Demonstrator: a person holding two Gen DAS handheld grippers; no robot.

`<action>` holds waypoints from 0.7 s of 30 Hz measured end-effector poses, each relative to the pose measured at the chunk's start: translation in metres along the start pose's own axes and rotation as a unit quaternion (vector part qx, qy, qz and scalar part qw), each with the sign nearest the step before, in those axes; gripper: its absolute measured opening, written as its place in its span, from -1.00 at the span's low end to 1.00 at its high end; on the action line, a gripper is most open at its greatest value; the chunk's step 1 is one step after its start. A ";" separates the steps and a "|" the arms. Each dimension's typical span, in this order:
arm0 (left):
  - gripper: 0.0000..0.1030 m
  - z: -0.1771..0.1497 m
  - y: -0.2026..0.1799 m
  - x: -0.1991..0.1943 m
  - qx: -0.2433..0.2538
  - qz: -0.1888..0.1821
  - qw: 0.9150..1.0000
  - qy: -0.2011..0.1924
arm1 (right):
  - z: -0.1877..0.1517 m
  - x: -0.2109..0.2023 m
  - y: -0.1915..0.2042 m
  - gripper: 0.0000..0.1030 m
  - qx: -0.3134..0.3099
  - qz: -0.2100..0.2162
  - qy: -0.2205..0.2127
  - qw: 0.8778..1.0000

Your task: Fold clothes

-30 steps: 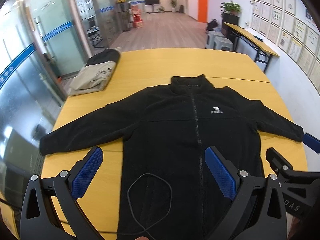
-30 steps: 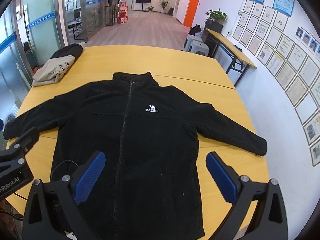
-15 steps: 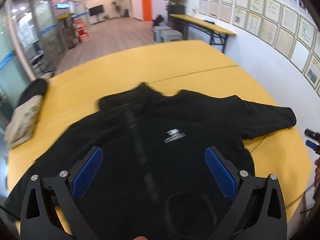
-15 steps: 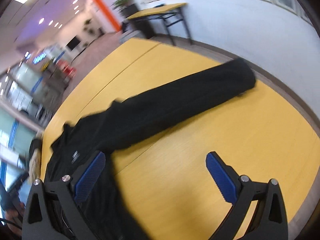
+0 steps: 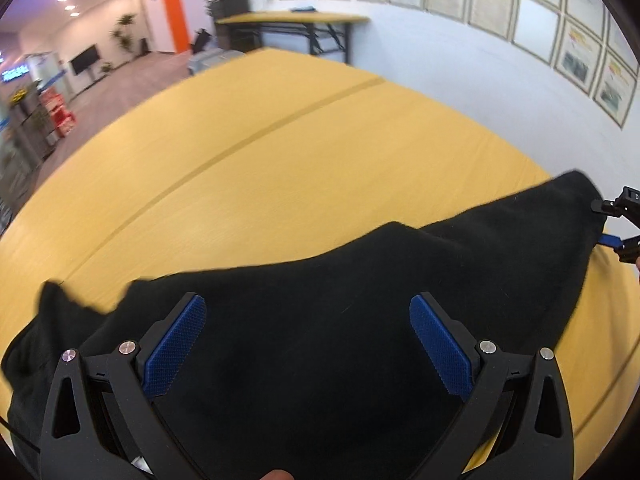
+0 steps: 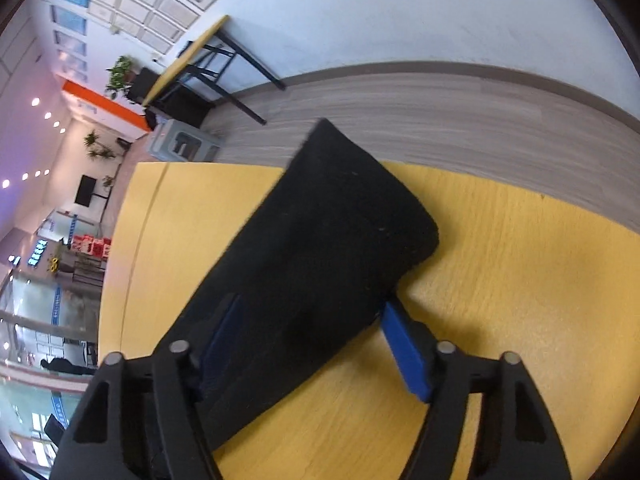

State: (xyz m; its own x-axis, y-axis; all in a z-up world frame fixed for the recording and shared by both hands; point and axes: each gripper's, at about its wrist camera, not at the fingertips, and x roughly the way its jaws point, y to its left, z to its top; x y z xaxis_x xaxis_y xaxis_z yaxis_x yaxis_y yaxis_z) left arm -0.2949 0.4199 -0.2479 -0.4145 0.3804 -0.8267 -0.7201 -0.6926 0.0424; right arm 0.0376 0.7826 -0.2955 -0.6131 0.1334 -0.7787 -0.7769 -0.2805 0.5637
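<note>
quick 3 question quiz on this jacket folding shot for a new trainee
1. True or false: the left gripper is shut on the jacket.
2. Which part of the jacket sits between the right gripper's fingers: A collar, B sleeve, C hem?
3. Fill in: the jacket lies on a yellow ____.

Key:
1. False; it is open above the cloth.
2. B, near the cuff, jaws not yet closed.
3. table.

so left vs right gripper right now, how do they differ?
Left gripper hovers over the black jacket body, blue pads wide apart, nothing between them. Right gripper is at the sleeve end with the cuff between its pads, narrower gap, one pad partly hidden by fabric; a firm clamp isn't clear. Same build, both over the yellow table.
</note>
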 end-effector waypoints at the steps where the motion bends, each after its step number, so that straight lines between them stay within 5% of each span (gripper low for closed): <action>1: 1.00 0.002 -0.008 0.008 0.012 -0.004 1.000 0.004 | -0.002 0.002 -0.002 0.19 0.000 -0.004 -0.005 1.000; 3: 1.00 0.003 -0.023 0.022 0.038 -0.007 0.999 0.013 | -0.005 0.006 -0.007 -0.41 0.000 -0.012 -0.014 1.000; 5: 1.00 0.000 -0.035 0.035 0.052 -0.013 0.998 0.025 | 0.001 0.010 -0.014 -0.72 0.012 -0.009 -0.015 1.000; 16: 1.00 -0.008 -0.057 0.039 0.048 -0.047 0.998 0.005 | -0.012 -0.056 0.014 -0.85 -0.008 0.115 -0.111 0.987; 21: 1.00 -0.011 -0.070 0.035 0.056 -0.056 0.997 -0.004 | -0.026 -0.078 0.019 -0.86 -0.006 0.118 -0.133 0.984</action>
State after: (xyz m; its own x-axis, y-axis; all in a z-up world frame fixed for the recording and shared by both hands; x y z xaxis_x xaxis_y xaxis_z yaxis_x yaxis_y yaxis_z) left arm -0.2529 0.4744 -0.2860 -0.3327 0.4561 -0.8254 -0.8191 -0.5735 0.0133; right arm 0.0742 0.7419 -0.2313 -0.7935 0.3074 -0.5252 -0.6073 -0.3439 0.7162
